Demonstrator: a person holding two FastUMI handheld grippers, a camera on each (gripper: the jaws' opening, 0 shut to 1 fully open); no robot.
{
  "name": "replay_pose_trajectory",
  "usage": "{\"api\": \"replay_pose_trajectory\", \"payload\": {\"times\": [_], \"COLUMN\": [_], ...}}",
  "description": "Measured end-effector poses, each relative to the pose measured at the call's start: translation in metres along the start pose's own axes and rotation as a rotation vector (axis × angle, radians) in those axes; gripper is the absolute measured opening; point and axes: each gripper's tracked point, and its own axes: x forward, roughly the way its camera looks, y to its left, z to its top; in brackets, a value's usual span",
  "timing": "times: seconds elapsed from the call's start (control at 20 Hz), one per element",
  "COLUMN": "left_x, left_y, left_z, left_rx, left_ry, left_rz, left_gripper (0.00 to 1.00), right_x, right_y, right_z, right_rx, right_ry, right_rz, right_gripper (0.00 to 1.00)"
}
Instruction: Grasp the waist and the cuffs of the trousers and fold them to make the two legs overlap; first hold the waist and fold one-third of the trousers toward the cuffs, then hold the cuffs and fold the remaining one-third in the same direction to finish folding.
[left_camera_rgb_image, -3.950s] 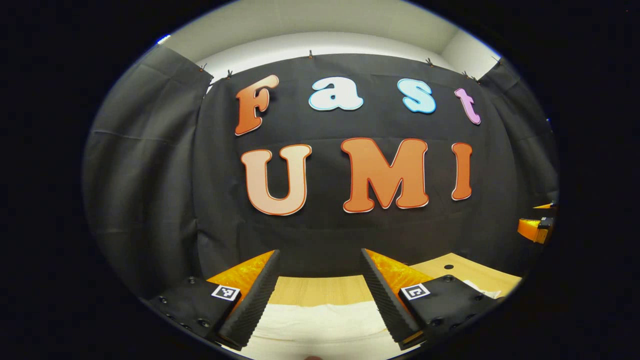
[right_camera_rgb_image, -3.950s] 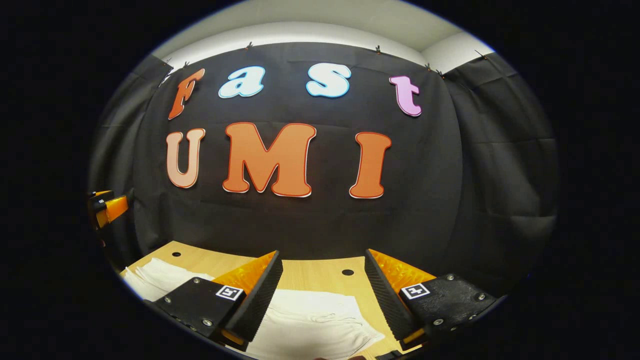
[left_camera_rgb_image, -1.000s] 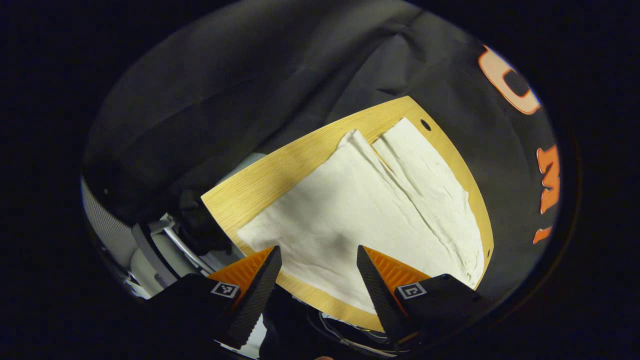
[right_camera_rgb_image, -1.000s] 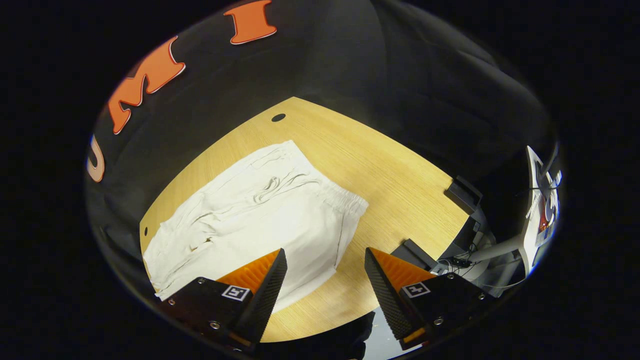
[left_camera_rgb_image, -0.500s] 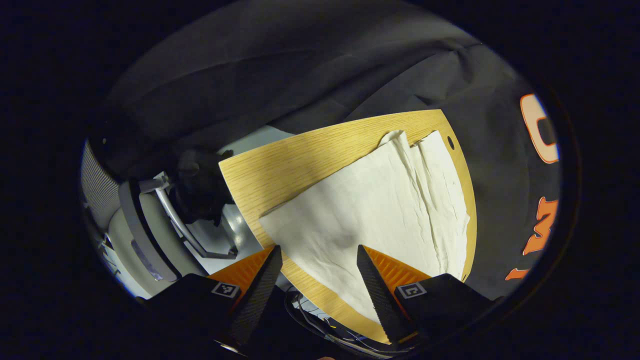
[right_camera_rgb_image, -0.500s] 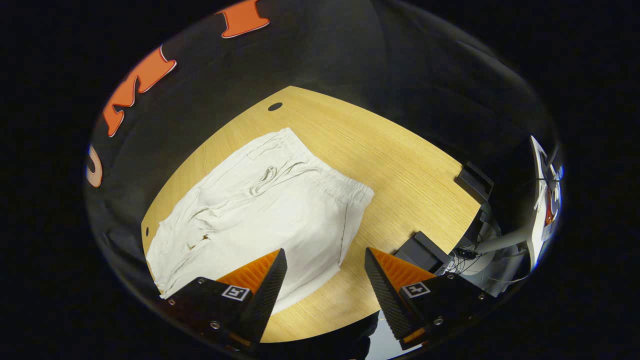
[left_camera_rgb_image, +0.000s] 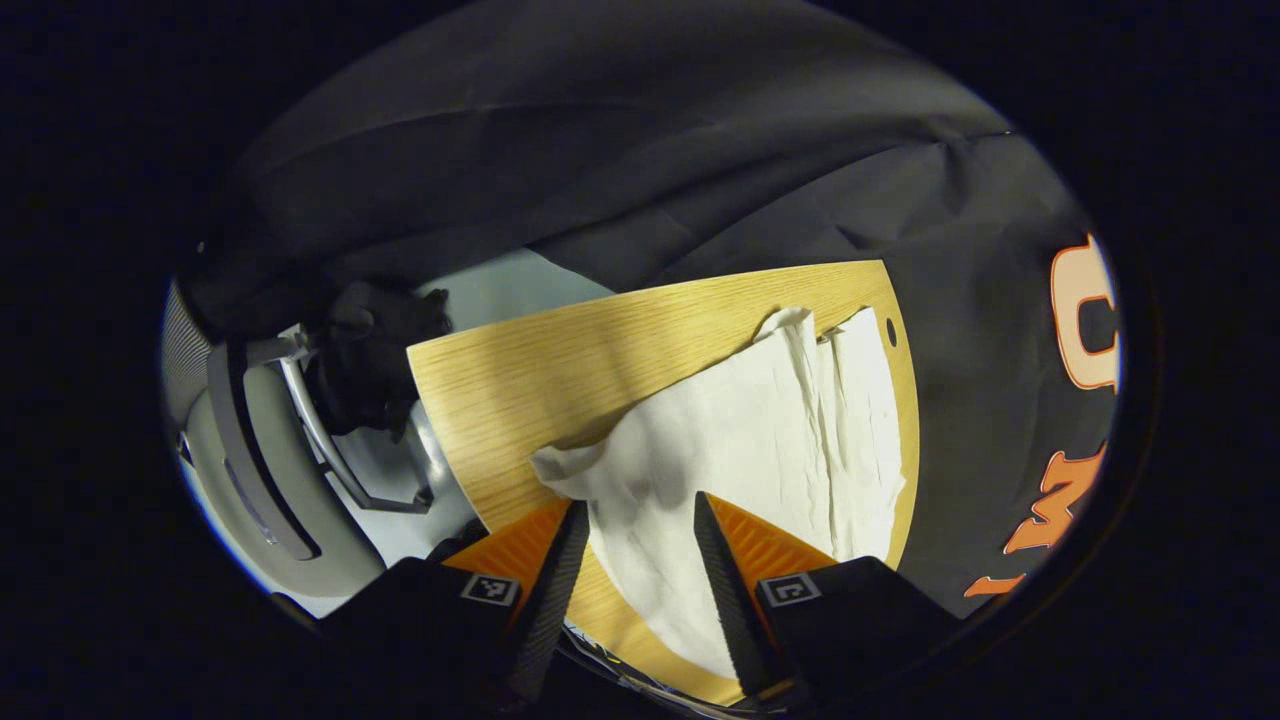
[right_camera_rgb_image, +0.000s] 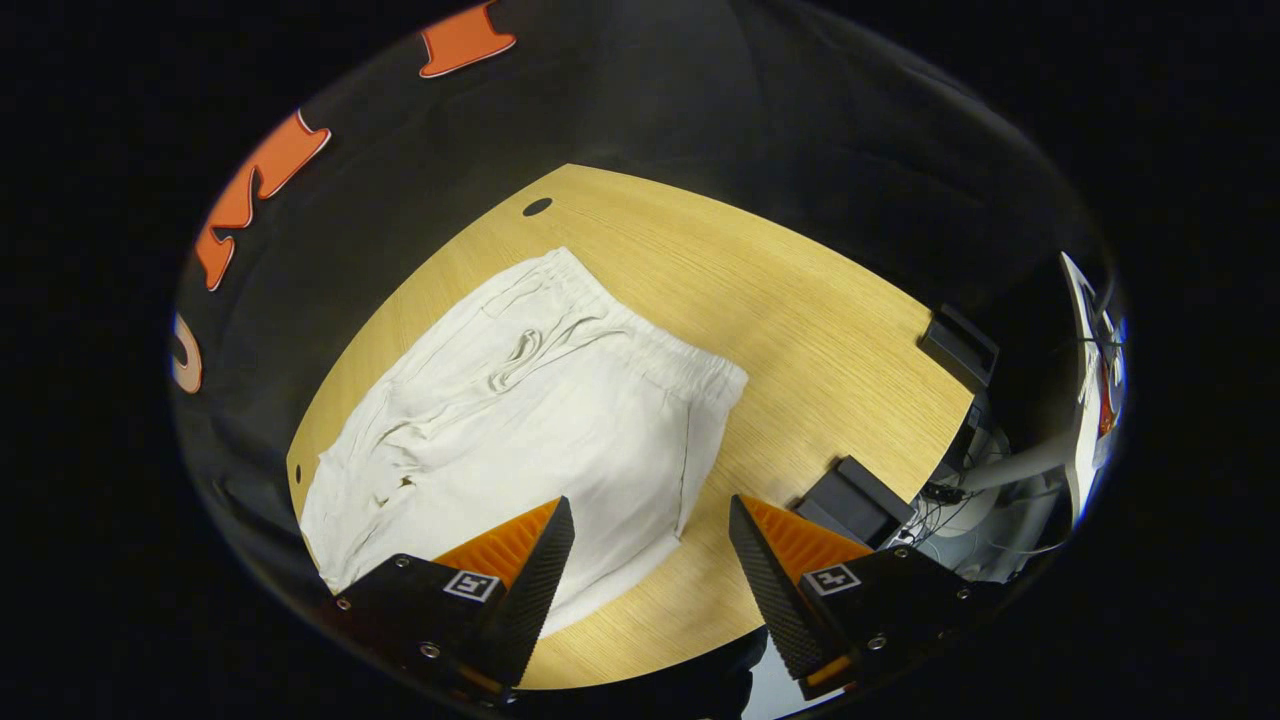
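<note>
While the off-white cotton trousers (right_camera_rgb_image: 520, 420) lie spread on the pale wood-grain worktop (right_camera_rgb_image: 800, 330), the left tool (left_camera_rgb_image: 632, 560) sits over the cuff end (left_camera_rgb_image: 590, 470), its jaws narrowed around a lifted fold of cloth; whether both fingers press on it, I cannot tell. The right tool (right_camera_rgb_image: 650, 560) hangs above the near edge of the trousers by the elastic drawstring waist (right_camera_rgb_image: 650, 345), jaws wide apart and holding nothing.
</note>
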Motion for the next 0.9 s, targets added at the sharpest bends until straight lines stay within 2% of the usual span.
{"api": "replay_pose_trajectory", "payload": {"times": [0.2, 0.25, 0.3, 0.35, 0.4, 0.55, 0.8, 0.9], "left_x": [0.016, 0.019, 0.021, 0.022, 0.021, 0.018, 0.006, 0.000], "left_y": [-0.011, -0.010, -0.011, -0.015, -0.016, -0.018, -0.033, -0.039], "left_z": [0.006, 0.007, 0.008, 0.007, 0.009, 0.009, 0.011, 0.013], "left_rx": [0.028, 0.051, 0.064, 0.079, 0.101, 0.140, 0.132, 0.146], "left_ry": [0.008, 0.014, 0.011, 0.013, 0.015, -0.010, -0.047, -0.058], "left_rz": [-0.027, -0.021, -0.019, -0.019, -0.017, 0.003, 0.008, 0.021], "left_gripper": [0.43, 0.30, 0.23, 0.10, 0.10, 0.04, 0.04, 0.04], "right_x": [0.000, 0.000, 0.001, 0.001, 0.002, 0.009, 0.035, 0.047], "right_y": [-0.005, -0.006, -0.008, -0.009, -0.011, -0.015, -0.026, -0.026], "right_z": [-0.006, -0.008, -0.010, -0.011, -0.010, -0.007, 0.018, 0.029], "right_rx": [0.039, 0.042, 0.040, 0.039, 0.042, 0.069, 0.113, 0.131], "right_ry": [0.002, 0.002, 0.002, -0.001, -0.003, 0.004, 0.011, 0.021], "right_rz": [-0.013, -0.017, -0.020, -0.025, -0.026, -0.022, -0.034, -0.038], "right_gripper": [0.94, 0.94, 0.94, 0.94, 0.94, 0.94, 0.94, 0.91]}}
